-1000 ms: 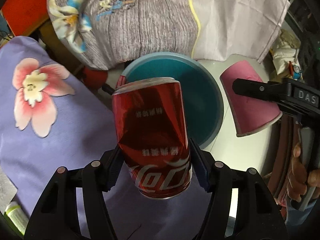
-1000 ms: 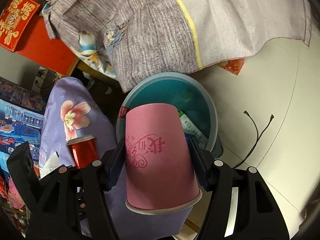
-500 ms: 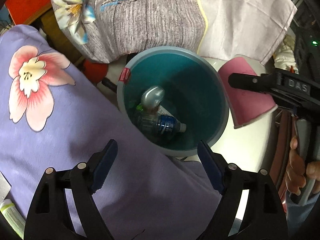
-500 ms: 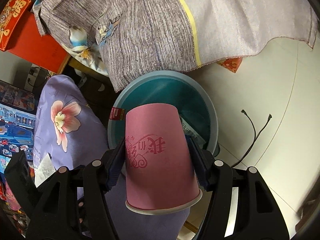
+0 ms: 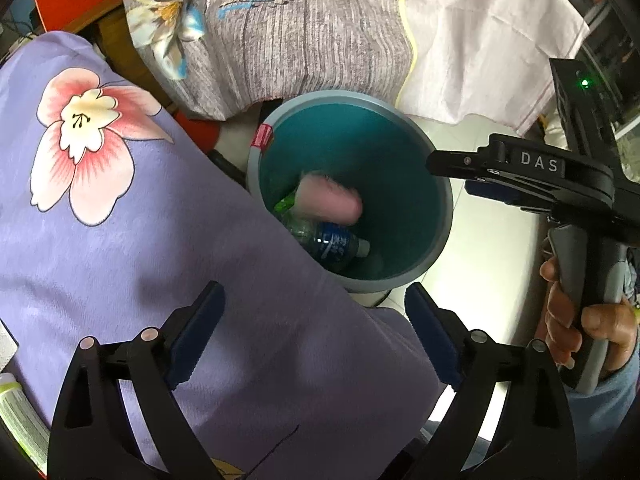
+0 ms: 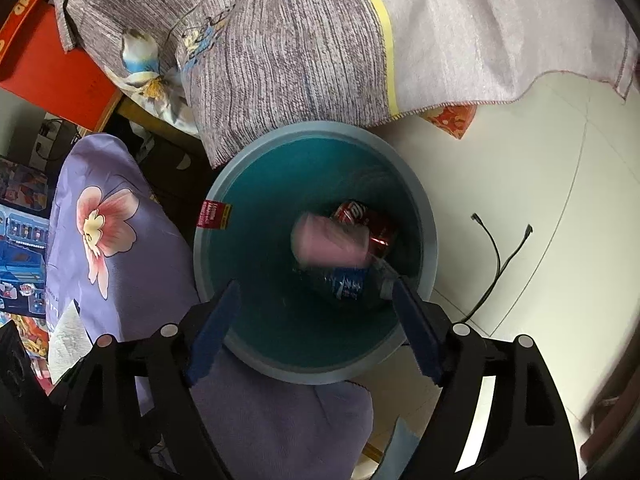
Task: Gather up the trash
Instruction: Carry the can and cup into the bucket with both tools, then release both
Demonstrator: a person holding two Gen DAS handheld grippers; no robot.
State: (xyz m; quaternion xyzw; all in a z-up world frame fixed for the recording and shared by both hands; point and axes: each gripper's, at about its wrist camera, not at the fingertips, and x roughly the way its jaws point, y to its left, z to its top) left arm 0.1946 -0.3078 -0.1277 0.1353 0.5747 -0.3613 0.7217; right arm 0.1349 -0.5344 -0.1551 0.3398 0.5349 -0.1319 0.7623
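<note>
A teal bin with a grey rim (image 5: 442, 204) (image 6: 428, 216) stands on the floor. Inside it a blurred pink paper cup (image 5: 330, 202) (image 6: 330, 244) lies on a red cola can (image 6: 360, 218) and a plastic bottle with a blue label (image 5: 332, 246) (image 6: 346, 284). My left gripper (image 5: 314, 338) is open and empty over the purple cloth, just short of the bin. My right gripper (image 6: 316, 322) is open and empty over the bin's near rim; it also shows in the left wrist view (image 5: 472, 184) beside the bin, held by a hand.
A purple flowered cloth (image 5: 120, 220) (image 6: 96, 248) covers the surface left of the bin. A grey striped cloth (image 5: 300, 32) (image 6: 280, 52) hangs behind it. A black cable (image 6: 496, 256) lies on the pale floor at the right. A red box (image 6: 44, 64) sits far left.
My left gripper opened first and dropped the cola can into the bin. My right gripper has now opened too and the pink cup has fallen into the bin.
</note>
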